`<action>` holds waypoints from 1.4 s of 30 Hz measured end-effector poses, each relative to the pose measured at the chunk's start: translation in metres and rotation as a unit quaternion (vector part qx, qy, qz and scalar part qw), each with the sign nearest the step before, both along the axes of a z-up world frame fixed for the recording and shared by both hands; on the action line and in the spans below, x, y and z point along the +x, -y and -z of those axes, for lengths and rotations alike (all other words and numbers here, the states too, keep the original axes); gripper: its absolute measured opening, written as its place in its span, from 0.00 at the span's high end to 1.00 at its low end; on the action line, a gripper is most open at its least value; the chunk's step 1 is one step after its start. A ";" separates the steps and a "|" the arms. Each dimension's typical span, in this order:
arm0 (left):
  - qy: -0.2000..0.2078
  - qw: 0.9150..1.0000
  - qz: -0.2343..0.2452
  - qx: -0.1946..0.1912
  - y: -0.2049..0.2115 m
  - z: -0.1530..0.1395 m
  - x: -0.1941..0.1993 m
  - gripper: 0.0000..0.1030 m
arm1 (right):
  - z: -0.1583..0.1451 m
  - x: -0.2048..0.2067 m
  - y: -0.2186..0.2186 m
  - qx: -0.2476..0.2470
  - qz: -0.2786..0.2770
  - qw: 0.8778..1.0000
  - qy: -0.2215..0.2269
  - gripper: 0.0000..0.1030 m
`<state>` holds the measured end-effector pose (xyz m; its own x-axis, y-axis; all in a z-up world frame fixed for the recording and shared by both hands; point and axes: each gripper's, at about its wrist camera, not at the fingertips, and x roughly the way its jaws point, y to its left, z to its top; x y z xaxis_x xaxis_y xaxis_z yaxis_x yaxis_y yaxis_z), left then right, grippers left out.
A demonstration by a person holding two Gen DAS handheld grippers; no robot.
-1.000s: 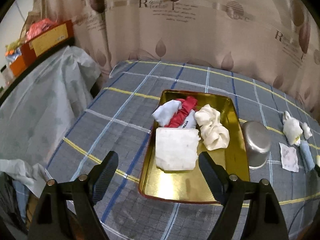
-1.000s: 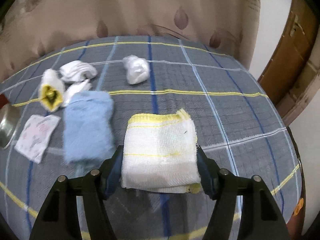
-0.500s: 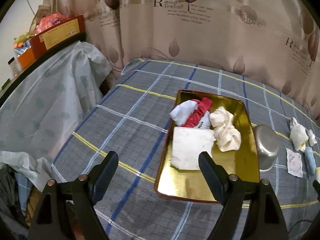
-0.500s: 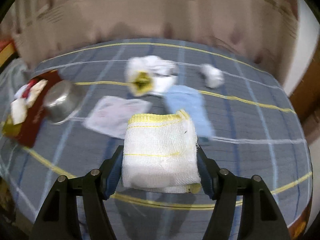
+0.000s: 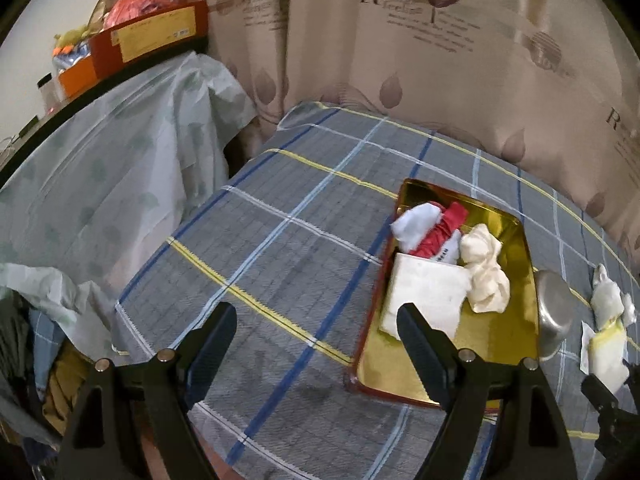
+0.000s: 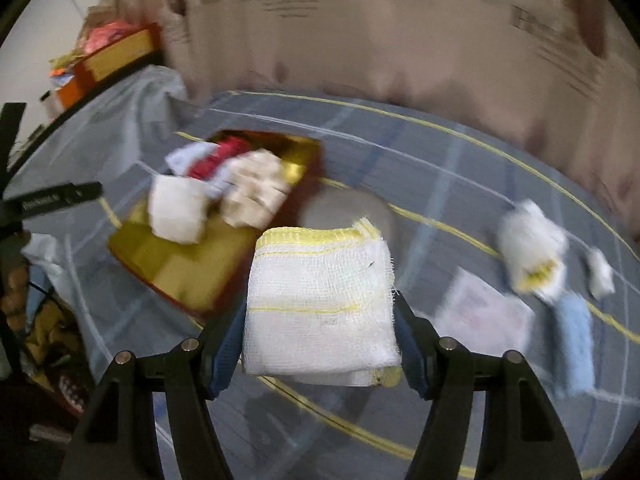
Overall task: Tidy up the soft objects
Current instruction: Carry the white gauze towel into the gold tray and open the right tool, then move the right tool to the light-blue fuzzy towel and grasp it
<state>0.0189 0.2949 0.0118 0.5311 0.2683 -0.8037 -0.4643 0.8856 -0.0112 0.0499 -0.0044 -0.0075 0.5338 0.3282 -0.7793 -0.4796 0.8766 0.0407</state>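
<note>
My right gripper (image 6: pixel 320 332) is shut on a folded white gauze cloth with yellow stripes (image 6: pixel 320 300) and holds it above the table, just right of the gold tray (image 6: pixel 180 276). The cloth also shows at the right edge of the left wrist view (image 5: pixel 606 354). The gold tray (image 5: pixel 492 348) holds a folded white cloth (image 5: pixel 428 296), a red cloth (image 5: pixel 442 232), a white sock (image 5: pixel 414 226) and a cream bundle (image 5: pixel 486 276). My left gripper (image 5: pixel 316 336) is open and empty, low over the table left of the tray.
A steel bowl (image 5: pixel 554 312) lies beside the tray's right side. More soft items lie to the right: a white and yellow bundle (image 6: pixel 534 250), a pale printed cloth (image 6: pixel 486 314), a blue cloth (image 6: pixel 574 338). A draped shelf (image 5: pixel 104 152) stands left.
My right gripper has swung left with the gauze cloth, from over the loose items toward the tray. My left gripper has drifted left, so the tray sits further right in its view.
</note>
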 end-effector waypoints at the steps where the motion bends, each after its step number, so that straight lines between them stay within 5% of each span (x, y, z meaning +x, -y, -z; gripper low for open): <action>1: -0.001 1.000 -0.004 0.001 -0.003 0.000 -0.001 0.18 | -0.001 0.003 -0.010 0.004 -0.010 1.000 -0.002 0.38; 11: -0.008 0.999 -0.043 -0.005 -0.030 0.009 -0.005 0.18 | -0.007 0.062 -0.106 0.011 -0.057 0.998 0.007 0.38; 25: -0.025 0.998 -0.061 -0.020 -0.044 0.024 -0.001 0.18 | 0.030 0.122 -0.153 -0.021 -0.054 0.998 -0.011 0.33; 34: -0.019 0.998 -0.064 -0.012 -0.044 0.024 0.000 0.18 | 0.005 0.106 -0.141 0.011 -0.054 0.998 0.027 0.24; 42: -0.025 0.999 -0.046 -0.010 -0.031 0.027 0.001 0.18 | -0.007 0.050 -0.062 0.035 -0.017 0.999 0.026 0.24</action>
